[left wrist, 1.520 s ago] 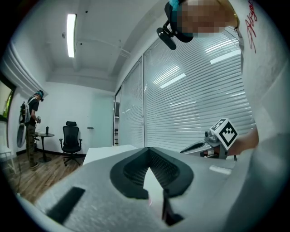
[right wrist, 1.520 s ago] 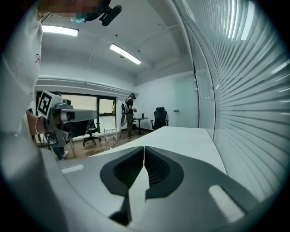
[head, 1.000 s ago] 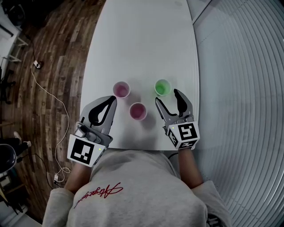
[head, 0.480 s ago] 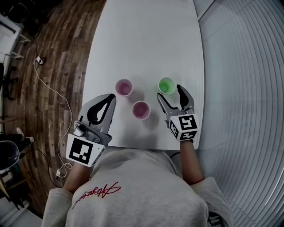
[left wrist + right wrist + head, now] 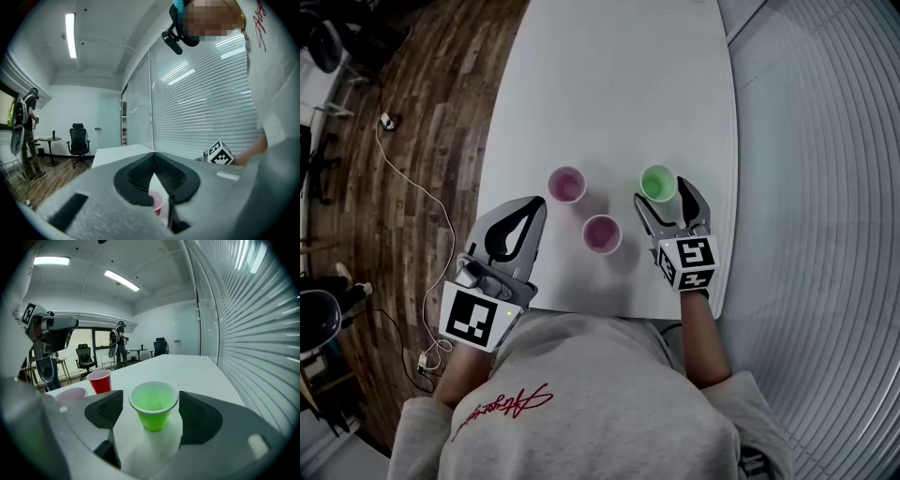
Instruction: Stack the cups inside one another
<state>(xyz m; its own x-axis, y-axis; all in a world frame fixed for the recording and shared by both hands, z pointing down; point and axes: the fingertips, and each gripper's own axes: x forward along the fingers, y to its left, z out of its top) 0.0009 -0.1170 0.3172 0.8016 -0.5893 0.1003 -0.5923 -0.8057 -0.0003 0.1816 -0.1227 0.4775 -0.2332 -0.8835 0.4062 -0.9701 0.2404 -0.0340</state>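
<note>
Right gripper (image 5: 662,193): jaws wide and just been opening, set either side of the green cup (image 5: 657,183); pads clear of its wall on both sides. The cup stands upright on the white table (image 5: 609,84), near its right edge. Two red cups sit upright toward the near edge, one (image 5: 566,184) farther, one (image 5: 602,233) nearer, apart. Left gripper (image 5: 537,211) is over the near-left edge, tips together, holding nothing.

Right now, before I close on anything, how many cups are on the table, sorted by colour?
Green cup: 1
Red cups and: 2
Total: 3 cups
</note>
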